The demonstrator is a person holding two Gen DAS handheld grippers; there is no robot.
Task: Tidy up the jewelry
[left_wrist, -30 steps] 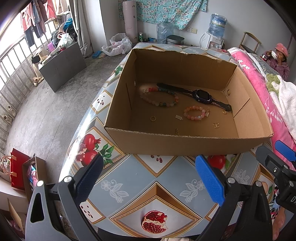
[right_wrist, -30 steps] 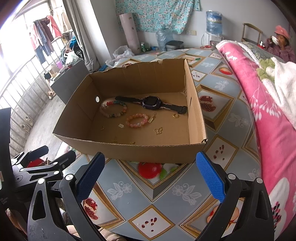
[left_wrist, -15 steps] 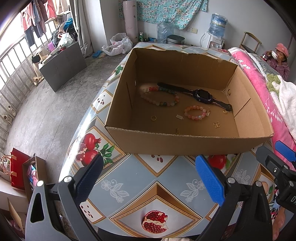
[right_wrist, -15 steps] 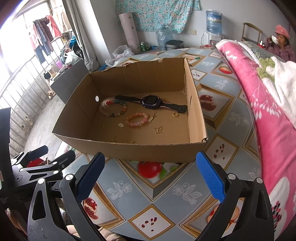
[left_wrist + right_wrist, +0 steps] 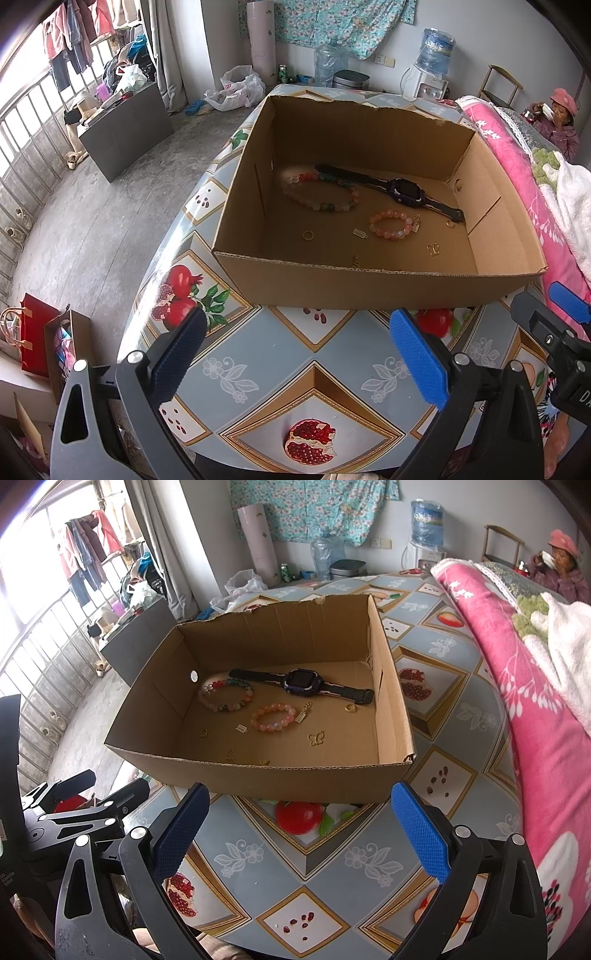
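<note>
Cardboard open box (image 5: pixel 373 284) holds tiny gold charms (image 5: pixel 433 248) — your spread-jawed, empty left gripper (image 5: pixel 295 354) and right gripper (image 5: pixel 299 830) could fumble them

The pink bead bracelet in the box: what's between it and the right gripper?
In the right wrist view, between the right gripper and the pink bead bracelet lie bare tablecloth, the cardboard box's near wall, then bare box floor with tiny gold charms to the sides.
</note>
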